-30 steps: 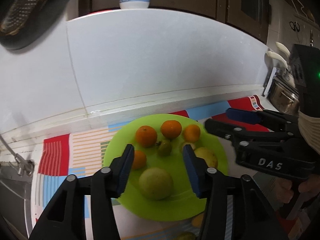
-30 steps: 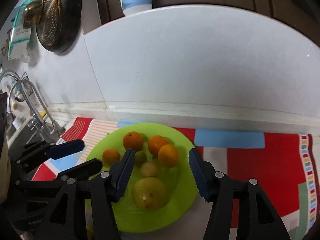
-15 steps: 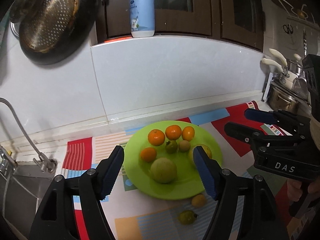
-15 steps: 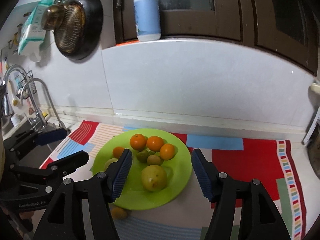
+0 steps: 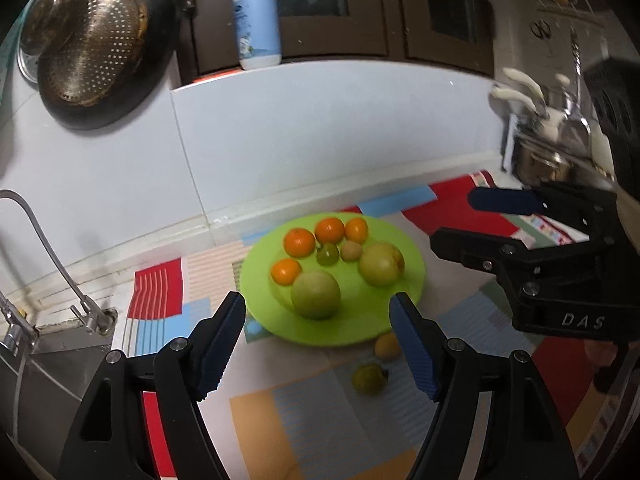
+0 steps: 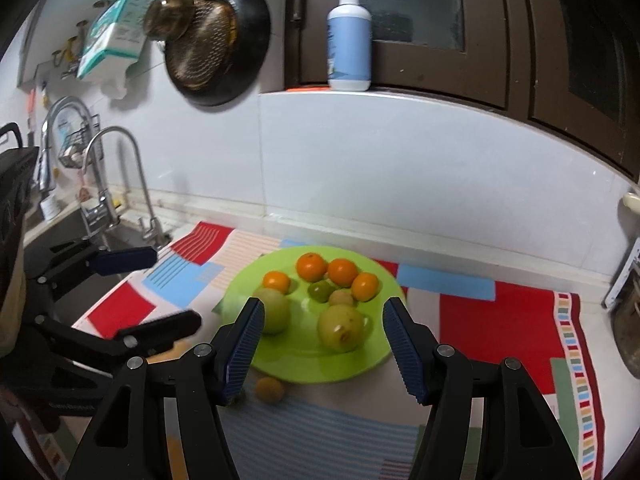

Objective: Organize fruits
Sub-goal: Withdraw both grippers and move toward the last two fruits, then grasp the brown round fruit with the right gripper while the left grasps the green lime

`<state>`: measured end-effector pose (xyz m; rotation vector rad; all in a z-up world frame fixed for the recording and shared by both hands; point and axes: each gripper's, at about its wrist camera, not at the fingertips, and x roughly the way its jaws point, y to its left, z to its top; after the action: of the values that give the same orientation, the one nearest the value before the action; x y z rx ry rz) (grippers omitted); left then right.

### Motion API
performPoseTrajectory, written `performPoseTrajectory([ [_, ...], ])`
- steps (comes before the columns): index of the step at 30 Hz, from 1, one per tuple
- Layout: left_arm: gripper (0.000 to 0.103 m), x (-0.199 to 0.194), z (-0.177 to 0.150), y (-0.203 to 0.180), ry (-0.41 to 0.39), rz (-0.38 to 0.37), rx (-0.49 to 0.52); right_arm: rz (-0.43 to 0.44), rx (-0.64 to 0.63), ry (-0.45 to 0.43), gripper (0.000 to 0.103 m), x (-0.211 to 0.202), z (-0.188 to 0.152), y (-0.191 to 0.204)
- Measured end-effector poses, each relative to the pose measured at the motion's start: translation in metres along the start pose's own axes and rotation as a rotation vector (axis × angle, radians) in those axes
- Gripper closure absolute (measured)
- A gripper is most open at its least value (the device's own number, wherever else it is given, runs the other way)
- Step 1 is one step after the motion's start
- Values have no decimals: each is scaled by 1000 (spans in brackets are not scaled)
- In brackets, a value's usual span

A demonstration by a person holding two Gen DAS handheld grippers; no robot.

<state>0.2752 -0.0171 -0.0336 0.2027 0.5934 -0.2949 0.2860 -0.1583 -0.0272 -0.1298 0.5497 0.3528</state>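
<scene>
A lime green plate point(image 5: 412, 272) point(image 6: 380, 356) on the patterned mat holds several oranges point(image 5: 299, 241) point(image 6: 311, 267), two large yellow-green fruits point(image 5: 315, 294) point(image 6: 341, 327) and two small ones point(image 5: 327, 255). Off the plate on the mat lie a small yellow fruit point(image 5: 386, 346) point(image 6: 269, 389) and a small green fruit point(image 5: 369, 377). My left gripper point(image 5: 320, 348) is open and empty, raised in front of the plate. My right gripper point(image 6: 324, 348) is open and empty, also raised before the plate; it shows in the left wrist view point(image 5: 464, 220) at right.
A sink with taps point(image 6: 100, 184) point(image 5: 48, 256) lies left. A pan and strainer point(image 6: 212, 40) hang on the wall. A soap bottle point(image 6: 349, 44) stands on the ledge. A pot and utensils point(image 5: 548, 148) stand at right.
Both grippers have pulled back and up from the plate, still open. The two loose fruits on the mat have come into view.
</scene>
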Motion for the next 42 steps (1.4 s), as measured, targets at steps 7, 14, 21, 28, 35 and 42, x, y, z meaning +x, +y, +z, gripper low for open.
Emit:
performPoseTrajectory([
  [7,29,3,-21,-9,35,-19,59,48,-57,56,41,5,-19,13],
  [14,31,16,-37,-15,81,-60,96,99,-119,139,44,23,-40,21],
  [21,42,37,-49,-20,142,-122,114,159,-159,226,54,47,-55,21],
  [28,52,53,-52,-18,184,-167,100,204,-162,290,60,69,-63,23],
  [35,59,62,-53,-14,216,-212,61,235,-151,319,64,84,-66,25],
  [42,73,66,-54,-10,233,-246,16,249,-125,332,73,92,-67,25],
])
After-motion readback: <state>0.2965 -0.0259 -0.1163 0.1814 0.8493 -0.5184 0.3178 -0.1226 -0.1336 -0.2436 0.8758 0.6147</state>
